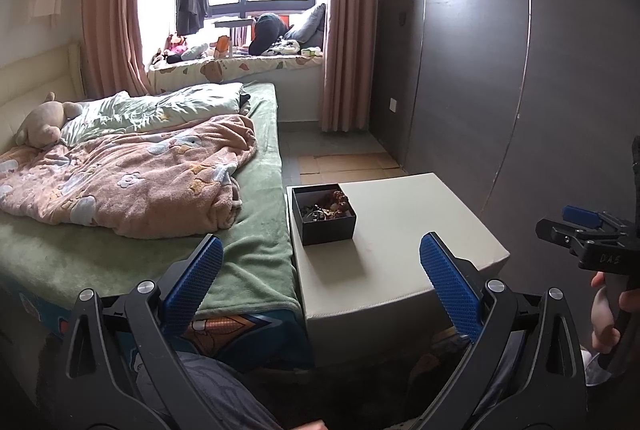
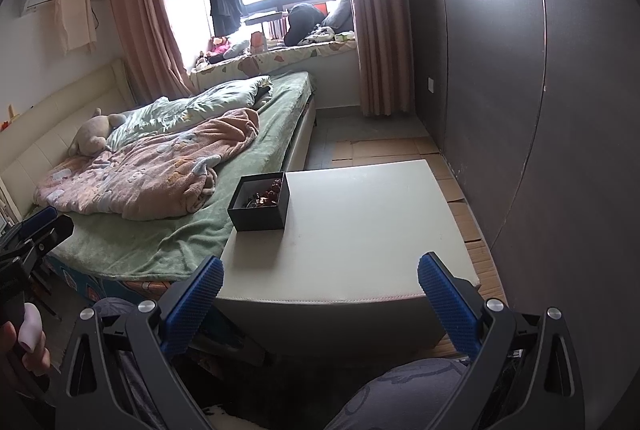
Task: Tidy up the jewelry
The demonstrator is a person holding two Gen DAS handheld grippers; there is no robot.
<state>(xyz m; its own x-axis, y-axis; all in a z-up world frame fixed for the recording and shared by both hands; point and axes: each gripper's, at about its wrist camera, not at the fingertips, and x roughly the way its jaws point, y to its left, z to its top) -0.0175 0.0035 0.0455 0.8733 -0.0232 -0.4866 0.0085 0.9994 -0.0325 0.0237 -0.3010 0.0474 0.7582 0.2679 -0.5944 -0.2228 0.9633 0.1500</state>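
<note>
A bedroom is seen from two claw-mounted cameras. A low white bench (image 1: 400,230) stands beside a bed (image 1: 248,262) covered in a green sheet and a pink blanket (image 1: 132,178).

A small black box (image 1: 324,216) is set on the bench, at its corner toward the bed and away from the cameras. In the left wrist view it lies at about 12 o'clock from the left claw (image 1: 320,278); in the right wrist view it lies at about 11 o'clock from the right claw (image 2: 320,290). The box is open-topped, and a tangled heap of jewelry (image 1: 330,208) is held inside: reddish-brown beads and some darker, shinier pieces. Single items cannot be told apart.

Both claws are spread wide, nothing is held between their blue pads (image 1: 196,282), and both are kept well apart from the box, short of the bench's near edge.

The jewelry is judged to be light, loose and limp, so that strands would sag and drag neighbouring pieces along when lifted. Beads are likely hard and somewhat slippery; thin chains or clasps may be delicate. A pinch on a single exposed strand at the top of the heap is advised, with a slow lift. The box looks like stiff card and light; it may slide unless it is steadied by one wall with the other claw.
</note>
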